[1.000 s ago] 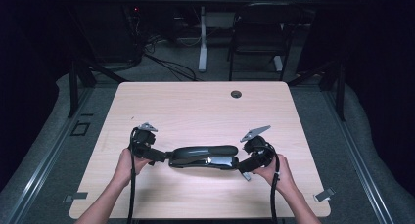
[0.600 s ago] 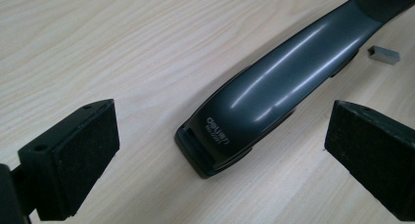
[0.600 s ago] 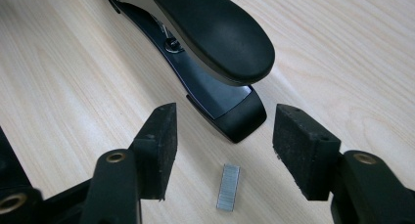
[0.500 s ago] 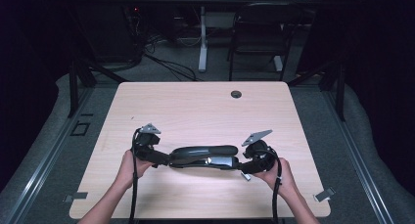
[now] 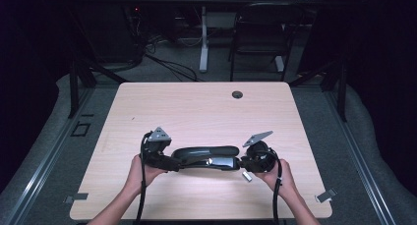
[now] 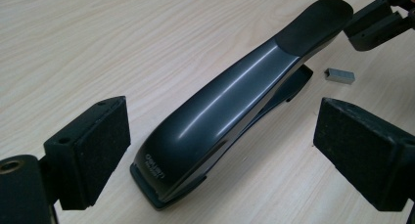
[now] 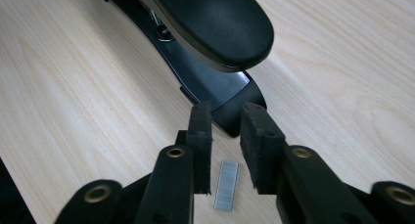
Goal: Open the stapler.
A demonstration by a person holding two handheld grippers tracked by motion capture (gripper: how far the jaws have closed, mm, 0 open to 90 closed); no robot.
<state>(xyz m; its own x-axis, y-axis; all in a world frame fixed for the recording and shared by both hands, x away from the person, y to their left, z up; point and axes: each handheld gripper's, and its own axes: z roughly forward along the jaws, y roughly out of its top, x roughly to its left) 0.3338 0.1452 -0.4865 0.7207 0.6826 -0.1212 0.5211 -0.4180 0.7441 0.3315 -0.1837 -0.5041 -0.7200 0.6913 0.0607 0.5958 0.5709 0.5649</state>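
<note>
The stapler (image 5: 204,156) lies on the table (image 5: 196,107). The left gripper (image 6: 220,150) is spread wide around its back end. The right gripper (image 7: 226,136), nearly pressed together and holding nothing, is at its front end, above a strip of staples (image 7: 226,185).

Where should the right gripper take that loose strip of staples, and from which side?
Grip the staple strip across its two long sides, coming straight down from above. It lies flat on the table, clear of the stapler, and right gripper already hovers over it, slightly open.
</note>
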